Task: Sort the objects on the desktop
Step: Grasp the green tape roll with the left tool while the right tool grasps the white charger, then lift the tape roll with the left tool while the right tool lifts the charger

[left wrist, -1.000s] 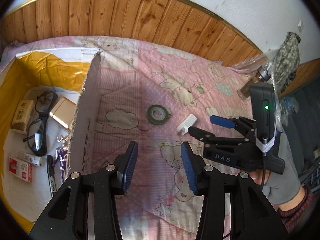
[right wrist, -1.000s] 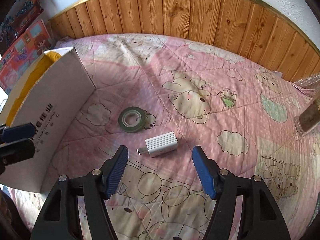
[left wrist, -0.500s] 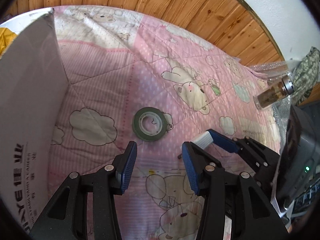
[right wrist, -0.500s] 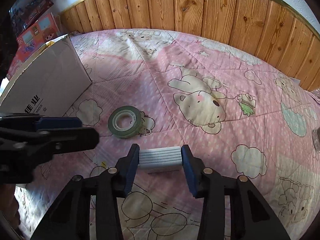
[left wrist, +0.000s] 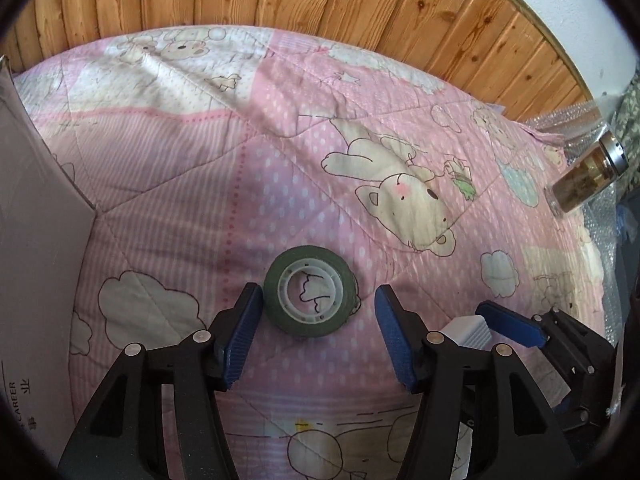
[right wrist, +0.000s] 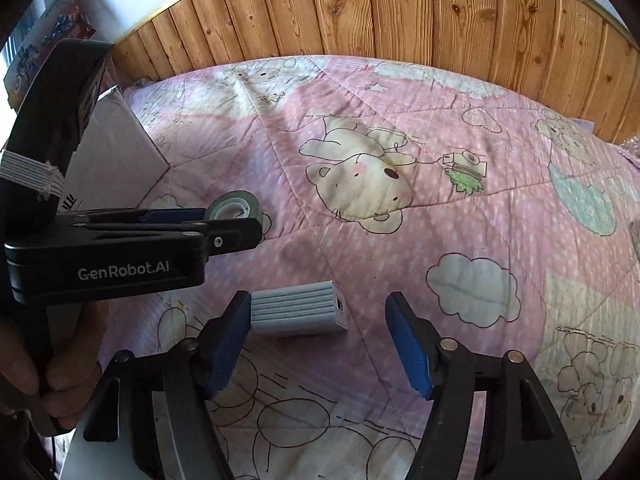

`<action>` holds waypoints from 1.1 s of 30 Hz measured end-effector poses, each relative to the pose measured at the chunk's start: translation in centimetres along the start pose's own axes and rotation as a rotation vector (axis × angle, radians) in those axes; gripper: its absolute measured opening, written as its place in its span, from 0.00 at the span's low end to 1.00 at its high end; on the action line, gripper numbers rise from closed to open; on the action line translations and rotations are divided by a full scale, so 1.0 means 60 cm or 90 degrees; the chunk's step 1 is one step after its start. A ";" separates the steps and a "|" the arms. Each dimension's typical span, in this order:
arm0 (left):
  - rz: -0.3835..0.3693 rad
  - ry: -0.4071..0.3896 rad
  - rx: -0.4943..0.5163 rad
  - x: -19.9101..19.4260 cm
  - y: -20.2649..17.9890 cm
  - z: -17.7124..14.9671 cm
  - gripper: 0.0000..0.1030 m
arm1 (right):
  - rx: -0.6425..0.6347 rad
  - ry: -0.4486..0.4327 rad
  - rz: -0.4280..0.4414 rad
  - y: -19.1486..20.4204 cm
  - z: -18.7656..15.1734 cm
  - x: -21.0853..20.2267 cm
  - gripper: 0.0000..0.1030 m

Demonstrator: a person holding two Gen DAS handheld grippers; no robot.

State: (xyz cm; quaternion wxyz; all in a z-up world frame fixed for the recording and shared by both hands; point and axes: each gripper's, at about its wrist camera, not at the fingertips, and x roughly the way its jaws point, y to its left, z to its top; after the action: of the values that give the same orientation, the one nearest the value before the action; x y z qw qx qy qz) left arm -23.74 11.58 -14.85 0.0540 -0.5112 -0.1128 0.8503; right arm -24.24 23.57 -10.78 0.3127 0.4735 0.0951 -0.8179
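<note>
A green tape roll [left wrist: 310,292] lies flat on the pink quilt [left wrist: 280,160]. My left gripper [left wrist: 318,291] straddles it, jaws opening; the left pad is close to the roll's rim and the right pad stands clear. A white ribbed charger block [right wrist: 298,308] lies on the quilt between the fingers of my right gripper [right wrist: 318,304]. Its jaws are opening too: the block's left end is against the left pad and the right pad is well apart. The right wrist view shows the left gripper [right wrist: 228,222] over the tape roll [right wrist: 236,208]. The charger [left wrist: 468,330] shows in the left wrist view.
A cardboard box wall [left wrist: 40,240] stands close on the left, also visible as the box [right wrist: 120,152]. A glass jar [left wrist: 586,178] with brown contents lies at the quilt's right edge. Wooden panelling [right wrist: 400,12] backs the bed. A hand [right wrist: 60,360] holds the left gripper.
My left gripper came down over the tape roll and spread wider. My right gripper shut on the charger half a second ago and has opened again, leaving it on the quilt.
</note>
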 end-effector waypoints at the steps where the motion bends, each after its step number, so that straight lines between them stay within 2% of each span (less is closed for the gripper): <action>1: 0.004 -0.007 0.010 0.001 -0.002 0.000 0.57 | 0.007 -0.003 0.010 -0.003 0.000 -0.001 0.59; 2: 0.013 -0.014 0.018 0.001 -0.003 -0.001 0.49 | 0.006 -0.005 0.020 -0.002 0.002 -0.004 0.47; 3: 0.020 -0.020 0.026 0.001 -0.003 -0.002 0.49 | -0.001 -0.008 0.019 0.002 0.004 -0.007 0.45; 5: 0.014 -0.025 0.025 0.000 0.001 -0.003 0.48 | -0.017 -0.004 0.003 0.011 0.005 -0.008 0.45; 13: -0.003 -0.017 -0.014 -0.023 0.025 -0.014 0.48 | 0.002 0.006 -0.001 0.013 0.008 -0.018 0.44; 27: 0.016 -0.032 -0.020 -0.134 0.043 -0.054 0.48 | 0.007 0.008 -0.008 0.066 -0.005 -0.074 0.44; 33: 0.010 -0.052 -0.015 -0.195 0.038 -0.074 0.48 | 0.022 -0.012 -0.007 0.088 -0.013 -0.119 0.44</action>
State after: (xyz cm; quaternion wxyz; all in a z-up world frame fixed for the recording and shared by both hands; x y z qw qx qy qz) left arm -14.24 7.55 -7.37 0.0367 -0.4773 -0.1209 0.8696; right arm -17.96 22.77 -4.52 0.3013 0.4702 0.0806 -0.8256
